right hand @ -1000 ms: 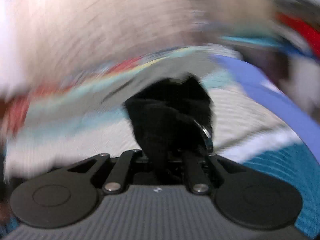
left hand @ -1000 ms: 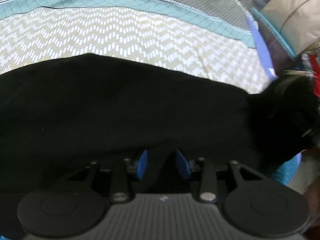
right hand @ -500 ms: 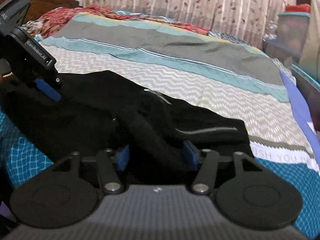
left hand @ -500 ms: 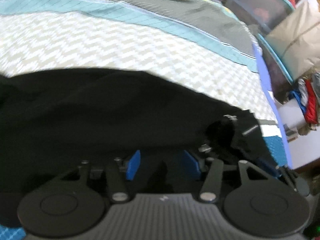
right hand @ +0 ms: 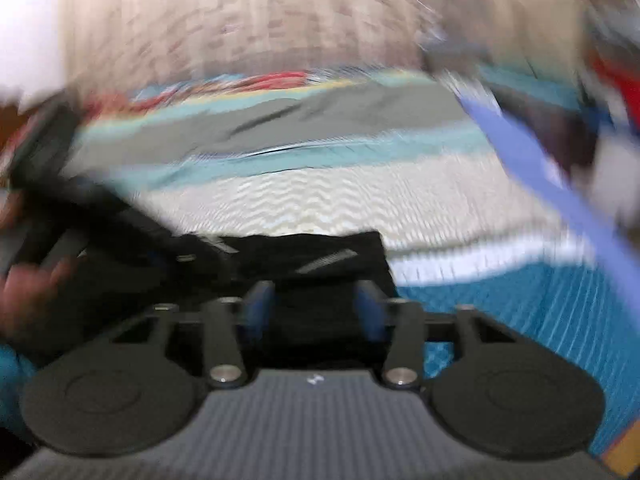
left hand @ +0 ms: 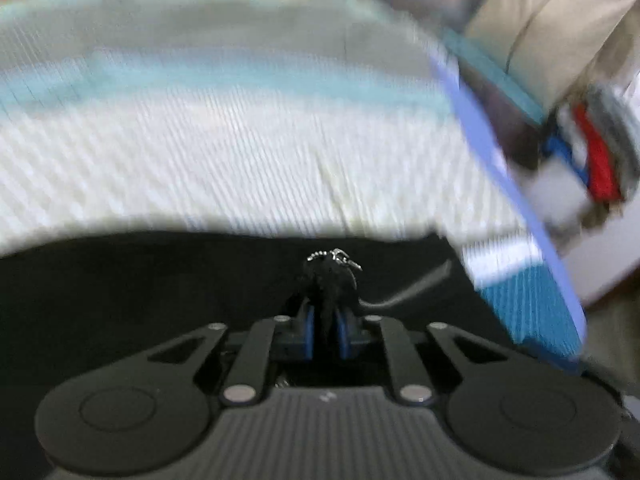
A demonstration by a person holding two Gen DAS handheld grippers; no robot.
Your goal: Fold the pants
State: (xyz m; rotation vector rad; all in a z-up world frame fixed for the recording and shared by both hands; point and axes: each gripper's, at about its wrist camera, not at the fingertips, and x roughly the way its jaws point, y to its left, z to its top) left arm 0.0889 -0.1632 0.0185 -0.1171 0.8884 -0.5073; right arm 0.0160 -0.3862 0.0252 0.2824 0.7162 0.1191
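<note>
Black pants (left hand: 160,300) lie on a striped bedspread (left hand: 240,160) and fill the lower part of the left wrist view. My left gripper (left hand: 325,332) is shut on a bunched fold of them, and a metal zipper pull (left hand: 336,258) pokes up above the blue pads. In the right wrist view the pants (right hand: 312,252) end near a silver zipper (right hand: 328,262). My right gripper (right hand: 315,312) has its jaws closing, with black fabric lying between the still-separated pads. The left gripper's dark housing (right hand: 52,176) and a hand (right hand: 24,300) appear blurred at left.
The bed's blue edge (left hand: 500,168) runs down the right. Beyond it stand a beige bag (left hand: 552,28) and a pile of coloured cloth (left hand: 592,160). A patterned curtain (right hand: 280,20) hangs behind the bed. Both views are motion-blurred.
My left pads, apart over the pants before, have come together on a fold and lifted it. My right pads stand closer together than half a second ago, and its view has swung.
</note>
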